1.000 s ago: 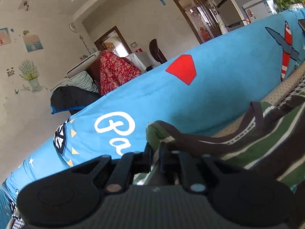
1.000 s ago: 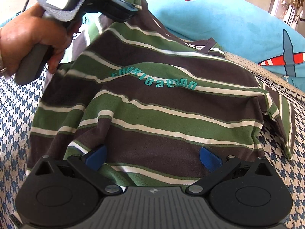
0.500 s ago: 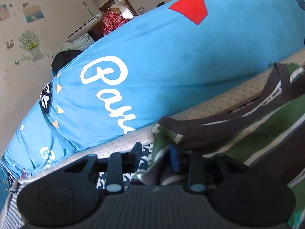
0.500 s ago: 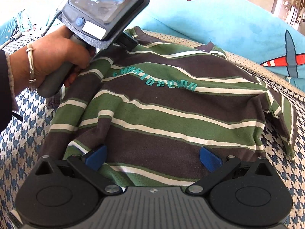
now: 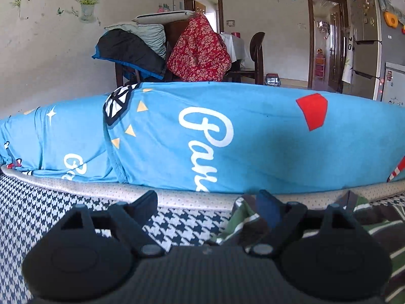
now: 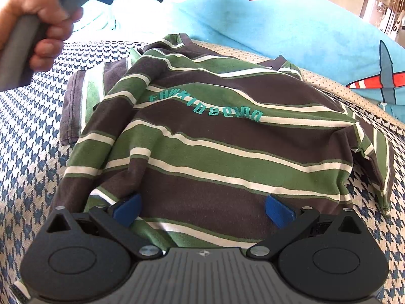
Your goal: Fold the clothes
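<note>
striped shirt (image 6: 227, 147) lies between spread jaws of right gripper (image 6: 203, 209).

The shirt (image 6: 215, 152) lies on the couch seat (image 6: 27, 131). The big cushion (image 6: 291, 22) sits behind it, at 12 o'clock.

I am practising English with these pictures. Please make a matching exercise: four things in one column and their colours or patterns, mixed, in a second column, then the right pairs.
Things:
1. shirt
2. cushion
3. sofa cover
4. draped cloth

Descriptions:
a. red with small flowers
b. blue and white houndstooth
c. green, brown and white stripes
d. light blue with white writing

Pairs: 1-c, 2-d, 3-b, 4-a
</note>
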Demonstrator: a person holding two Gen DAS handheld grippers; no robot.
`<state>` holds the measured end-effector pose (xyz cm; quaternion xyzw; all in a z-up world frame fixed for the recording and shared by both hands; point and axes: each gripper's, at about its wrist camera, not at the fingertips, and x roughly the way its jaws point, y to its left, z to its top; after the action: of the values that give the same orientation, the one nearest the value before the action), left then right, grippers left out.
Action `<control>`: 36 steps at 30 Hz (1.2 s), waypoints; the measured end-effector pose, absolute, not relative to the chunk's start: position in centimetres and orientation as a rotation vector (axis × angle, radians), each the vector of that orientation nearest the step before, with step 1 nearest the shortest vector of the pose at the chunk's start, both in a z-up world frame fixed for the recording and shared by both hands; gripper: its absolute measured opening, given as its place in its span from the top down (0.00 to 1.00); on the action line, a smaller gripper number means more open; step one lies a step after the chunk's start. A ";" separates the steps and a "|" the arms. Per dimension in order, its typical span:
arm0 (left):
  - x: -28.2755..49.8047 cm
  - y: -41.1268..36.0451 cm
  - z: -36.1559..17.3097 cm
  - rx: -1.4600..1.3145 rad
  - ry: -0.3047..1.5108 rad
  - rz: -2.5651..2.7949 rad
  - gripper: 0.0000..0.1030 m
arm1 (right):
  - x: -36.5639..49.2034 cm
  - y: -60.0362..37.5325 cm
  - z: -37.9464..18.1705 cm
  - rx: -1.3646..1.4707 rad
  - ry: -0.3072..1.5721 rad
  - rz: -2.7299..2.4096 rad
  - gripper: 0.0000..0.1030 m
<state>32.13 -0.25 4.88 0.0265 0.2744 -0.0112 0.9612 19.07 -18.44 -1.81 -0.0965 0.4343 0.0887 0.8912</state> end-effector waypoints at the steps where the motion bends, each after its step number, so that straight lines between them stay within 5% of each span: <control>1: 31.6 0.3 4.6 0.044 0.574 -0.011 0.18 | 19.1 -18.5 -1.8 -0.200 0.903 0.184 0.00; 20: 26.3 9.3 -1.7 -0.477 0.944 0.025 0.18 | 19.1 -18.3 -1.9 -0.199 0.905 0.171 0.00; 32: 26.6 8.8 -2.4 -0.557 0.880 -0.025 0.18 | 19.2 -18.2 -2.0 -0.200 0.899 0.170 0.00; 36: 26.3 8.8 -2.4 -0.564 0.856 0.003 0.32 | 19.2 -18.2 -2.0 -0.200 0.899 0.170 0.00</control>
<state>26.27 8.84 -2.39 -0.2698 0.4093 0.0016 0.8716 19.19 -18.24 -2.01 -0.0965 0.4333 0.0821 0.8923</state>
